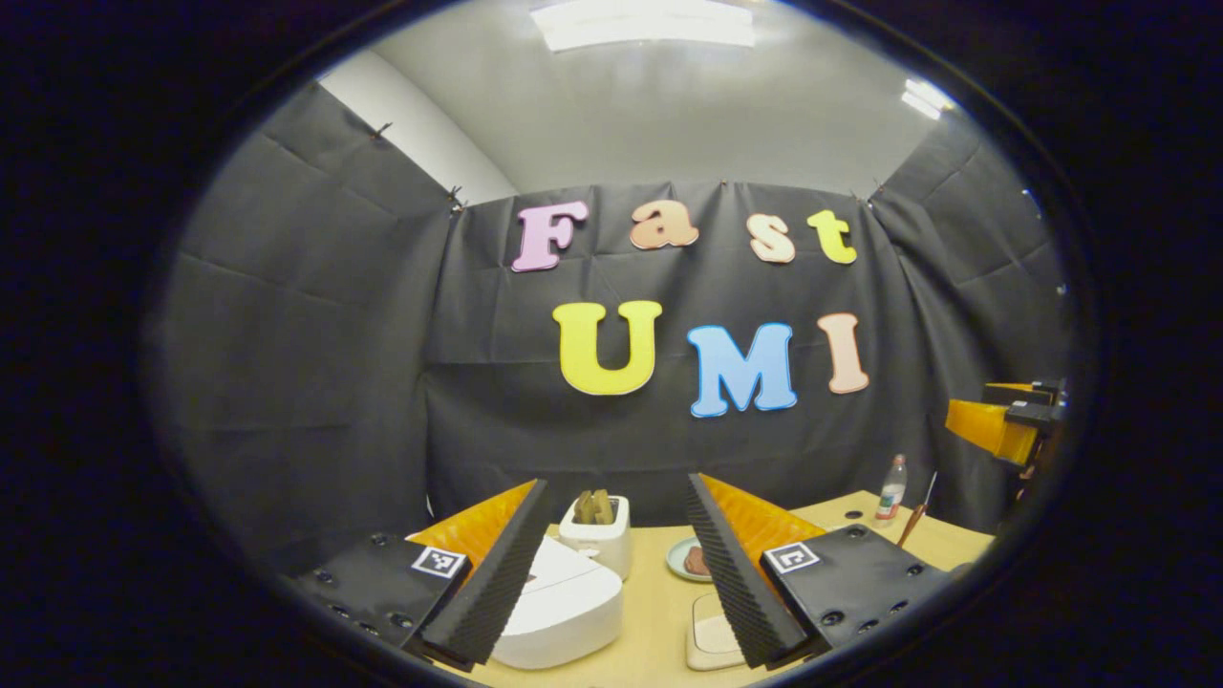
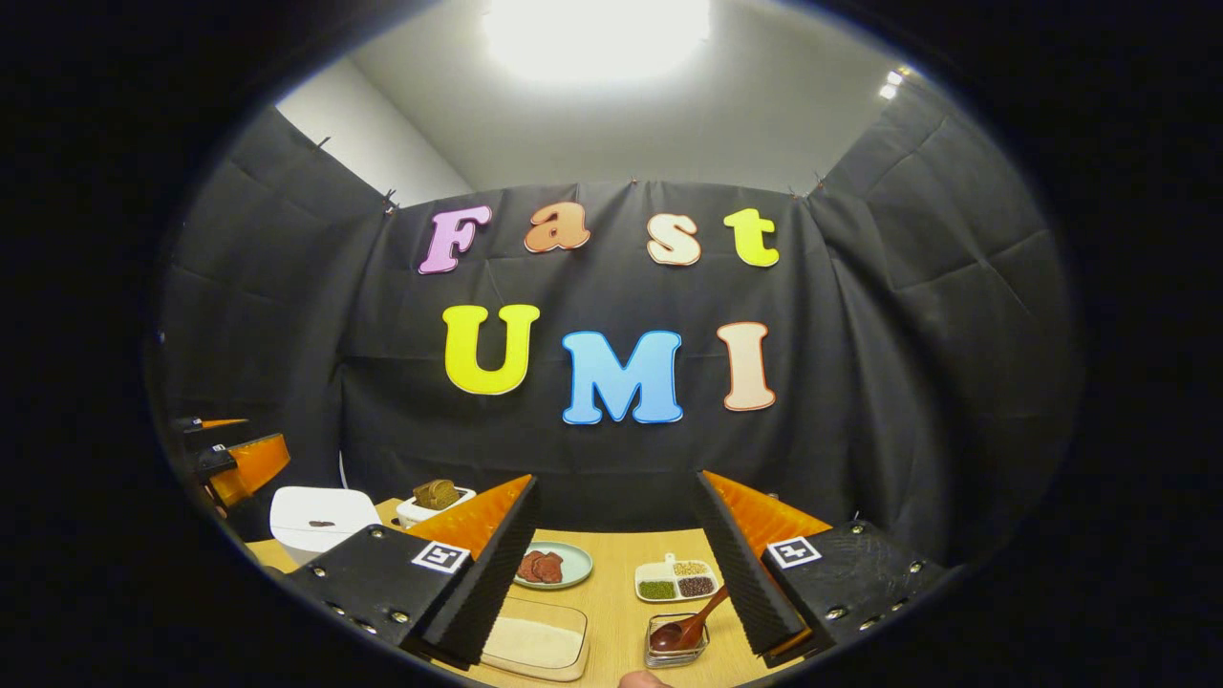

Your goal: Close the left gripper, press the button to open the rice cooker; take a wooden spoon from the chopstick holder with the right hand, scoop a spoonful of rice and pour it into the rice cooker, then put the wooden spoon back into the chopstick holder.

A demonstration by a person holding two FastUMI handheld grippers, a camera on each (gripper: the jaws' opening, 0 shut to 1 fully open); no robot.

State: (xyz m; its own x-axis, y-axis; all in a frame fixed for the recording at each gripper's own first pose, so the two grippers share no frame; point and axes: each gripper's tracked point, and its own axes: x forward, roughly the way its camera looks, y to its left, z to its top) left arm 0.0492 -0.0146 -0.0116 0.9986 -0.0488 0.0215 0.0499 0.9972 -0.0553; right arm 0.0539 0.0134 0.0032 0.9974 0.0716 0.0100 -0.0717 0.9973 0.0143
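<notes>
On the bench [image 2: 611, 583]: we see the task's things laid out under both tongs.
Left tongs [image 1: 611, 573]: we hold them wide apart, nothing between the fingers, raised above the bench.
Rice cooker [image 1: 559, 607]: white, lid down, just below the left finger of our left tongs; also at far left in the right gripper view.
Right tongs [image 2: 611, 573]: wide apart too, gripping nothing, raised over the bench.
Wooden spoon [image 2: 693, 626]: leaning in the clear chopstick holder [image 2: 675, 652], bowl down, handle tilted toward our right finger.
Rice tray [image 2: 535, 640]: shallow, pale contents, just left of the holder.
Plate [image 2: 573, 564]: holds dark red pieces, behind the rice tray.
Divided dish [image 2: 676, 579]: green and brown grains, beside the plate.
Toaster [image 1: 597, 535]: white, bread upright in it, behind the cooker.
</notes>
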